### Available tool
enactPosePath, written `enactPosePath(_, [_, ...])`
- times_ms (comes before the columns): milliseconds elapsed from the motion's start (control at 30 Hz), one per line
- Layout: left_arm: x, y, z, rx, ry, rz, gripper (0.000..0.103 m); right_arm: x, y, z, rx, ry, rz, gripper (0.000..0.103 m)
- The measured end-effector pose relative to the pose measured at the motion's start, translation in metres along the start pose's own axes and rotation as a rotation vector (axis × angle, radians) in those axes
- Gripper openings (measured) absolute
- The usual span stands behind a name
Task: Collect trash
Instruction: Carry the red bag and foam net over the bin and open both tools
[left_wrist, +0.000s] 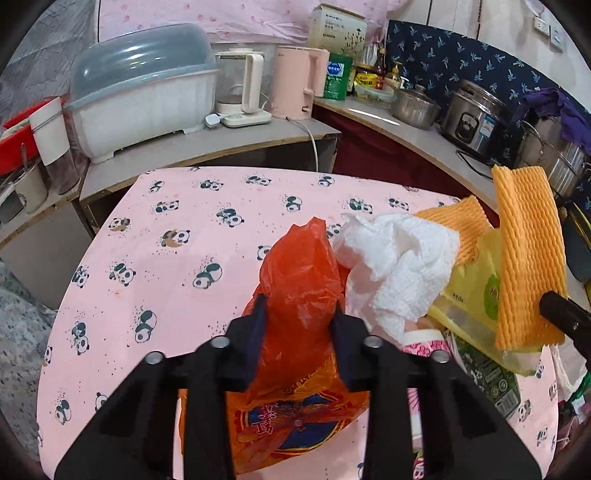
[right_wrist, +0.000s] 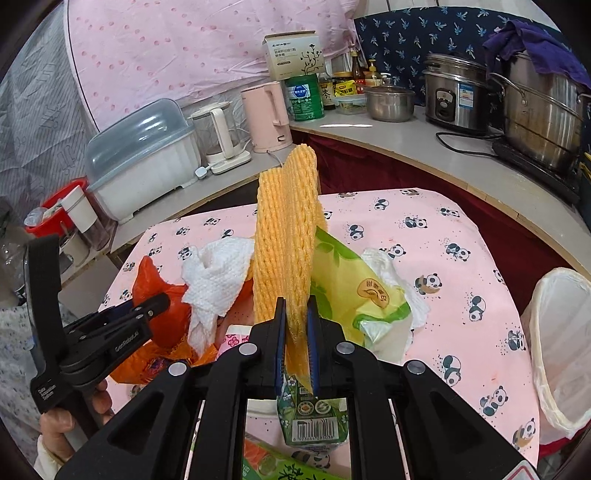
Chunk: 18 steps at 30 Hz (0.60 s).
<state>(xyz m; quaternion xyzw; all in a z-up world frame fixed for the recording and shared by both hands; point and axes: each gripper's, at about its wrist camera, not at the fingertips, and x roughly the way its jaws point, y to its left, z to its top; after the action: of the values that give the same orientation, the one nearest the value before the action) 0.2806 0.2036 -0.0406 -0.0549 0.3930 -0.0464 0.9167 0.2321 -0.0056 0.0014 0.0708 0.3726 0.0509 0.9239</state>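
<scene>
Right wrist view shows the orange foam net (right_wrist: 286, 236) pinched by its lower end between the narrow jaws of the right tongs (right_wrist: 295, 332), standing upright ahead of them, lifted above the pile of trash on the panda-print worktop (right_wrist: 443, 251). It looks very light, soft and springy, so a hold on the flattened end should do, though it may flop. Just left of these tongs lie a crumpled white paper towel (right_wrist: 218, 277) and an orange plastic bag (left_wrist: 299, 273), which the left tongs (left_wrist: 297, 314) clasp around its bunched top; thin and slippery, it is best gripped at that gather. A yellow-green wrapper (right_wrist: 351, 291) lies just right, and the white-lined bin (right_wrist: 561, 347) stands well off to the right.
</scene>
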Motion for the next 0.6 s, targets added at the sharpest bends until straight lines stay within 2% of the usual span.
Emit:
enactPosePath(67, [-0.005,-0.003,0.002,-0.002,-0.011,-0.005,0.018,-0.003,0.000,0.001,0.006,-0.008,-0.003,0.010])
enactPosePath(167, [-0.020,-0.009,0.003,0.005,-0.045,-0.003,0.014,-0.008,-0.003,0.001,0.014,-0.013,-0.007,0.010])
enactPosePath(600, [-0.111,-0.042,0.010,0.004,-0.191,0.016,0.013,-0.075,-0.029,-0.003,0.052,-0.101,-0.030,0.010])
